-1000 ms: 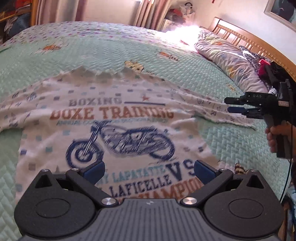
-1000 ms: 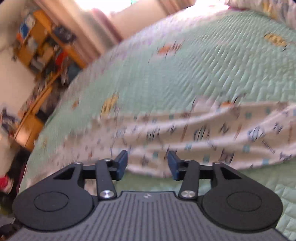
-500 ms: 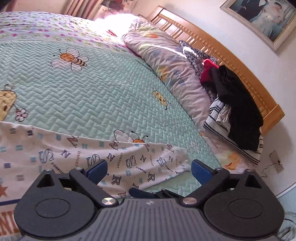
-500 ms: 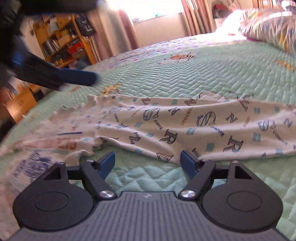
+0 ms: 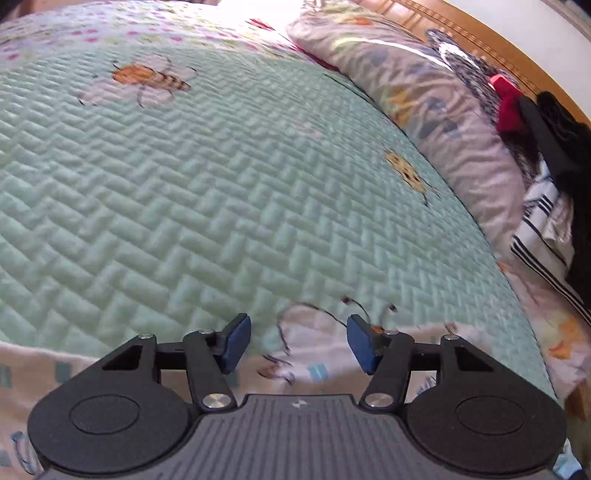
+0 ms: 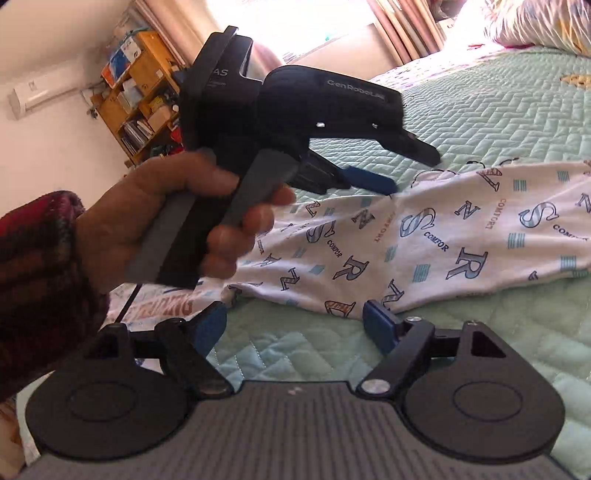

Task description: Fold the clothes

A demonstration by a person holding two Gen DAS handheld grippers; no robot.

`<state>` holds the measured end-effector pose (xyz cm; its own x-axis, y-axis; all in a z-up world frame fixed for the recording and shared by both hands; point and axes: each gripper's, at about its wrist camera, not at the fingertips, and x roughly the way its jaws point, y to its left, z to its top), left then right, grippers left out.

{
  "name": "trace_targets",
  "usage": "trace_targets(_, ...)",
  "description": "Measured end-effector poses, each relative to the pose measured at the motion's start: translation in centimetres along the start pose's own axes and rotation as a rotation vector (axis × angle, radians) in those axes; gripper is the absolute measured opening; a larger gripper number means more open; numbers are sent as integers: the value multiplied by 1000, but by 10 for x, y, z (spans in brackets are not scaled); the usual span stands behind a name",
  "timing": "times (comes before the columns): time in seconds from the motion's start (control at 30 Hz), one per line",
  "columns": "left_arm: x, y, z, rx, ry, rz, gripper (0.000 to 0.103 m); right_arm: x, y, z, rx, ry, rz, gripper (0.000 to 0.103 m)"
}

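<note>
On the bed, a mint-green quilted bedspread [image 5: 207,192] with a zigzag stitch covers nearly the whole surface; bee prints are scattered over it, one large bee [image 5: 147,79] toward the far side. White shirt [image 6: 461,236] with printed letters and small blue squares lies flat on the bedspread, one sleeve stretched out to the right in the right wrist view, the body with orange lettering running off to the lower left. Left gripper [image 5: 297,345] sits low over the sleeve's upper edge, jaws closing, cloth between the blue pads [image 5: 236,341] but not pinched yet. From the right wrist view the same left gripper [image 6: 402,173] points down at the sleeve's top edge, held by a hand [image 6: 177,225] in a dark red plaid sleeve [image 6: 40,280]. Right gripper [image 6: 291,326] hovers just short of the sleeve's lower edge, jaws opening, only bedspread and the hem's fringe between them, nothing gripped. Pillow [image 5: 436,110] in a pale floral case lies along the wooden headboard [image 5: 476,40], with a pile of clothes [image 5: 546,177] (black, red, striped) heaped on it at the right. Across the room: wooden shelf [image 6: 144,92] crammed with books and boxes, white air conditioner [image 6: 40,92] on the wall, curtains [image 6: 402,29] beside a bright window.
</note>
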<state>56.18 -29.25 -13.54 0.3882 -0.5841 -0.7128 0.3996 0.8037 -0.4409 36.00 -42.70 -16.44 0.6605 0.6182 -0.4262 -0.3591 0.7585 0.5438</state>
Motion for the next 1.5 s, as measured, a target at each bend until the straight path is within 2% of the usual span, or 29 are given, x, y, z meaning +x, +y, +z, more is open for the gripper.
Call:
trace_targets(0.07, -15, 0, -1, -18, -12, -74, 66, -1, 0, 0, 4, -2, 4, 82)
trace_targets(0.17, -33, -12, -14, 44, 38, -137, 76, -2, -3, 0, 17, -7, 15, 82)
trace_targets(0.3, -29, -3, -28, 87, 61, -11, 79, -2, -3, -2, 12, -9, 12, 82)
trace_targets(0.33, -19, 5, -28, 79, 71, 47, 72, -2, -3, -2, 14, -9, 14, 82)
trace_targets(0.47, -17, 10, -14, 92, -19, 121, 71, -3, -6, -2, 28, -12, 24, 82)
trace_targets(0.57, -37, 2, -14, 108, -46, 65, 71, -4, -5, -1, 26, -10, 21, 82)
trace_targets(0.63, -44, 1, -22, 106, 0, -8, 82, -4, -4, -1, 25, -8, 18, 82)
trace_targets(0.67, -42, 1, -27, 102, 29, -16, 84, -3, -3, 0, 22, -6, 13, 82)
trace_targets(0.7, -33, 3, -33, 99, 66, 29, 84, -1, -1, 0, 19, -3, 7, 82)
trace_targets(0.73, -27, 7, -37, 104, 77, 70, 75, 0, -1, 0, 21, 1, 2, 82)
trace_targets(0.8, -26, 11, -37, 108, 44, 81, 76, -10, 3, 7, 50, -15, 10, 82)
trace_targets(0.83, -28, 13, -32, 76, 46, 79, 77, -14, 5, 11, 65, -24, 15, 82)
trace_targets(0.93, -37, 11, -25, 42, 34, 56, 80, -27, 23, 36, -64, -69, -66, 82)
trace_targets(1.0, -37, 8, -25, 55, 39, 64, 84, -11, 29, 49, -195, -32, -269, 82)
trace_targets(1.07, -29, 9, -29, 68, 74, 96, 84, 7, 27, 37, -261, 83, -346, 79)
trace_targets(1.1, -26, 11, -31, 72, 84, 101, 84, 16, 25, 31, -293, 143, -382, 75)
trace_targets(1.13, -25, 13, -34, 76, 79, 92, 87, 25, 24, 25, -324, 202, -417, 75)
trace_targets(1.2, -27, 17, -34, 58, 75, 74, 88, 10, 29, 17, -308, 204, -436, 72)
trace_targets(1.23, -30, 17, -32, 43, 75, 71, 86, 2, 31, 20, -285, 193, -422, 69)
trace_targets(1.3, -40, 17, -29, 31, 75, 53, 86, -13, 36, 27, -238, 171, -389, 53)
trace_targets(1.4, -60, 18, -25, 83, 67, 46, 87, -2, 57, 44, -218, 107, -299, 52)
trace_targets(1.5, -68, 39, -26, 57, 86, 87, 87, 35, 70, 60, -206, 95, -211, 48)
